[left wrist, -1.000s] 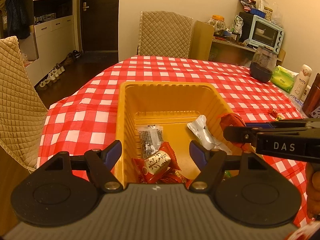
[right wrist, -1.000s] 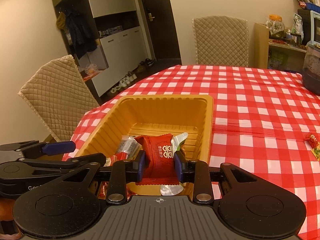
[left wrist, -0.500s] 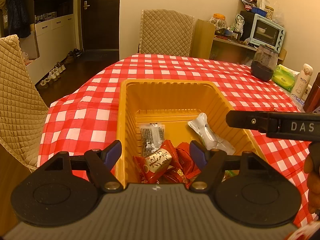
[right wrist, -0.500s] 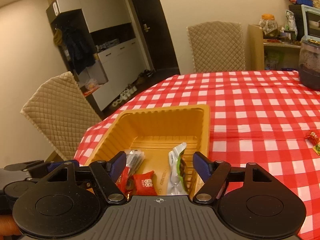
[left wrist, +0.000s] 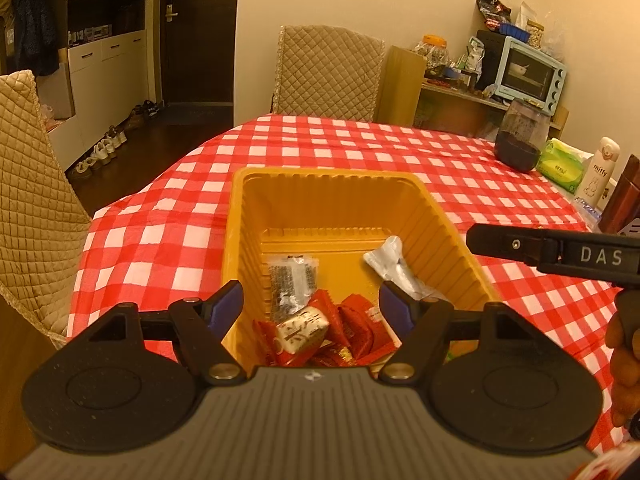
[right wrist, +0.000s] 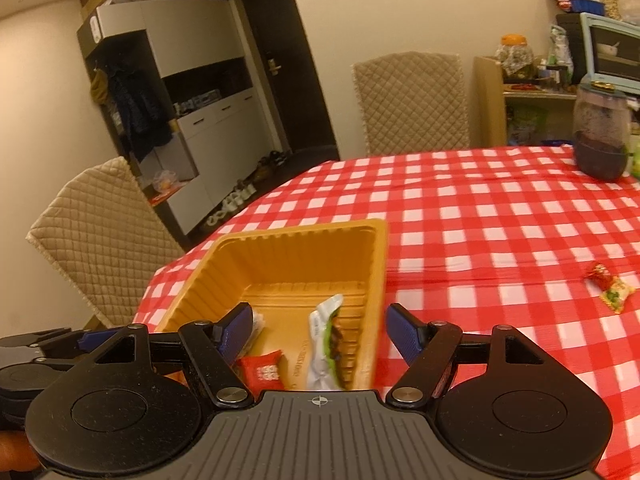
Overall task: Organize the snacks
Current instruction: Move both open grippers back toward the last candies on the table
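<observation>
Released a second ago, the red snack packet (right wrist: 262, 372) now lies in the yellow tray (right wrist: 280, 252) below the right hand-held gripper (right wrist: 320, 334), its jaws wide and empty. Left view: left hand-held gripper (left wrist: 310, 306), also spread and empty, hovers over the tray (left wrist: 320, 184). Ahead to the right on the surface (right wrist: 480, 220), one loose candy (right wrist: 610, 290) looks light, crinkly and slippery; pinch its middle.

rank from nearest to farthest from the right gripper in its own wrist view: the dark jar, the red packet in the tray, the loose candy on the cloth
1. red packet, in the yellow tray, just below and left of the right gripper.
2. loose candy, on the checkered cloth, off to the right.
3. dark jar, at the table's far right, well beyond the others.
</observation>
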Demonstrator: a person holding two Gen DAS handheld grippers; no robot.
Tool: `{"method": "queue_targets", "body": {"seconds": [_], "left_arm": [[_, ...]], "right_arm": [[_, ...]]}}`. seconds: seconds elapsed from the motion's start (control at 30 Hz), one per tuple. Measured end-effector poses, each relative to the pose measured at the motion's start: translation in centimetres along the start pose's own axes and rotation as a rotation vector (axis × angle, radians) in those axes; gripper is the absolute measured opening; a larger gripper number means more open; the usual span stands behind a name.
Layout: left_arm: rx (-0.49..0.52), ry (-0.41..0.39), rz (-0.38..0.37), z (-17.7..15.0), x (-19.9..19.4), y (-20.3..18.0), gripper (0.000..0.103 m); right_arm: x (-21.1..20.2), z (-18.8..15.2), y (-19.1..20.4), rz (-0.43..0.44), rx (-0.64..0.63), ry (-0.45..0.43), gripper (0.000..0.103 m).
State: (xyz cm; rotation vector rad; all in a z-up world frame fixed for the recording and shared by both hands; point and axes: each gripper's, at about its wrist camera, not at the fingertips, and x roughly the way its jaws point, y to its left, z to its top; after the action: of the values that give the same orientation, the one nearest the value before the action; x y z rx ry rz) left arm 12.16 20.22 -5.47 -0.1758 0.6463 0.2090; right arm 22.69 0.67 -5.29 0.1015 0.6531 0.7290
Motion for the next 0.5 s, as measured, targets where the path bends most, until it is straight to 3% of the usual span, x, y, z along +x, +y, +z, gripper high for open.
{"method": "queue_targets", "body": {"seconds": [0.5], "left_arm": [[0.01,-0.039,-0.142,2.1,-1.0,-5.2,0.08]], "right_arm": [[-6.9,2.2,-5.3,-0.16,0.088,-0.107,0.073]]}}
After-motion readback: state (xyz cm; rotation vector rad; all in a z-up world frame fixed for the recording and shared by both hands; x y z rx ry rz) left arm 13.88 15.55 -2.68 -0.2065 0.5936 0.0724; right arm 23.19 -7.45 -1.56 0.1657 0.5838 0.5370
